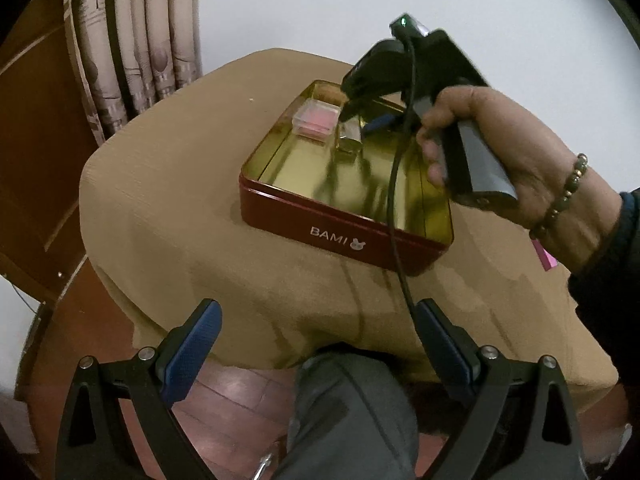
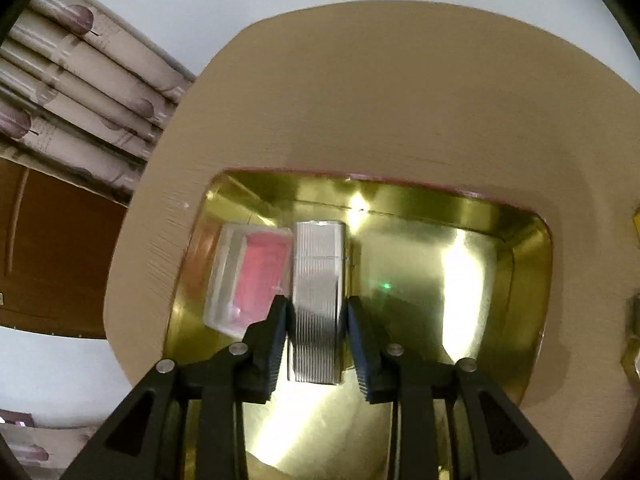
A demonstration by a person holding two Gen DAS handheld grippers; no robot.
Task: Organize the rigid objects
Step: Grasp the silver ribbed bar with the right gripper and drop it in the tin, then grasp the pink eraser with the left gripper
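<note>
Blue-padded fingers of the right gripper [image 2: 317,334] straddle a ribbed silver lighter [image 2: 318,300] lying in the gold-lined tin [image 2: 520,236], beside a clear box of pink contents [image 2: 256,276]; a slim gap shows, suggesting release. Left gripper [image 1: 316,344] waits spread, empty, over the tan tablecloth [image 1: 160,200].

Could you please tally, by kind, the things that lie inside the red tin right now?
Clear plastic box with pink contents: 1
Ribbed silver metal case: 1
Total inside the red tin: 2
</note>
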